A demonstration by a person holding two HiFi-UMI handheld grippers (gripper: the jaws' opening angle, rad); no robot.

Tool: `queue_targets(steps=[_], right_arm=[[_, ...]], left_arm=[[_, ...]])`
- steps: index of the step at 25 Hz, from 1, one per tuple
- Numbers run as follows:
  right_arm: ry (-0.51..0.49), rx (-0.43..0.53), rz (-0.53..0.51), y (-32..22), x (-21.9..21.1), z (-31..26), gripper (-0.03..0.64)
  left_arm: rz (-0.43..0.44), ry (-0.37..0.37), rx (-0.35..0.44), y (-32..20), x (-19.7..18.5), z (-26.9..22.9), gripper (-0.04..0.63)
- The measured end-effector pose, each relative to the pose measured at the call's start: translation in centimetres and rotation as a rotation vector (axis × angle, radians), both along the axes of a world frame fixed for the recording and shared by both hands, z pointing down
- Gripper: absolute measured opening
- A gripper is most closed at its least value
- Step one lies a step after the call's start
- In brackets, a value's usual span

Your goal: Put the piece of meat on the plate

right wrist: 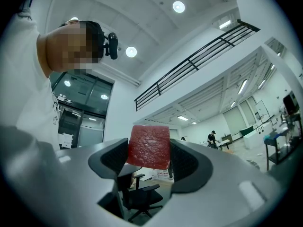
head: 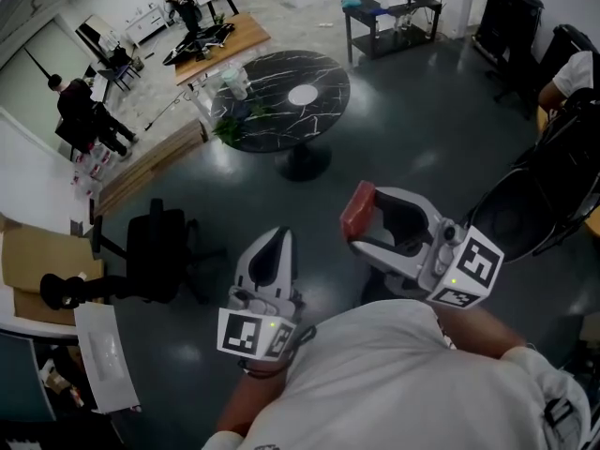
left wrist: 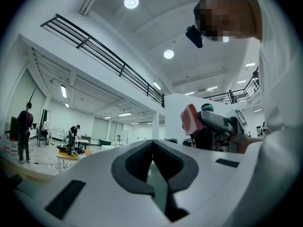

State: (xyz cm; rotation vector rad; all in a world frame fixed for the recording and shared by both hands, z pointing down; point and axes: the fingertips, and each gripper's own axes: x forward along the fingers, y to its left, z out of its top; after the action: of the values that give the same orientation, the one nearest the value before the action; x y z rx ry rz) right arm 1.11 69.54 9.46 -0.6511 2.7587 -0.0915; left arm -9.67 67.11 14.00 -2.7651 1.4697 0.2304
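The piece of meat is a flat red slab with a pale edge, and my right gripper is shut on it, held up in front of my chest. In the right gripper view the meat stands upright between the two dark pads, well above the floor. My left gripper is beside it on the left, shut, with nothing in it; its jaws meet in the left gripper view. A white plate lies on a round black marble table, some way ahead of both grippers.
A black office chair stands on the dark floor to the left. On the marble table there is also a plastic container and some greenery. A dark cart stands beyond, and people work at a wooden table far off.
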Motion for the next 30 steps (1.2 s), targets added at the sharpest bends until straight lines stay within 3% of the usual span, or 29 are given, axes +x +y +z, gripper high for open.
queue_targets(steps=[11,30], right_arm=[[-0.001,0.015,-0.013,-6.6,0.6,-0.1,0.267],[-0.019,-0.019,-0.069,-25.2,5.5,-0.6,0.267]], left_arm=[[-0.018,0.006,0.006,-5.8,0.3,-0.2,0.008],[-0.062,0.014,-0.012,-23.4,5.1,-0.3,0.008]])
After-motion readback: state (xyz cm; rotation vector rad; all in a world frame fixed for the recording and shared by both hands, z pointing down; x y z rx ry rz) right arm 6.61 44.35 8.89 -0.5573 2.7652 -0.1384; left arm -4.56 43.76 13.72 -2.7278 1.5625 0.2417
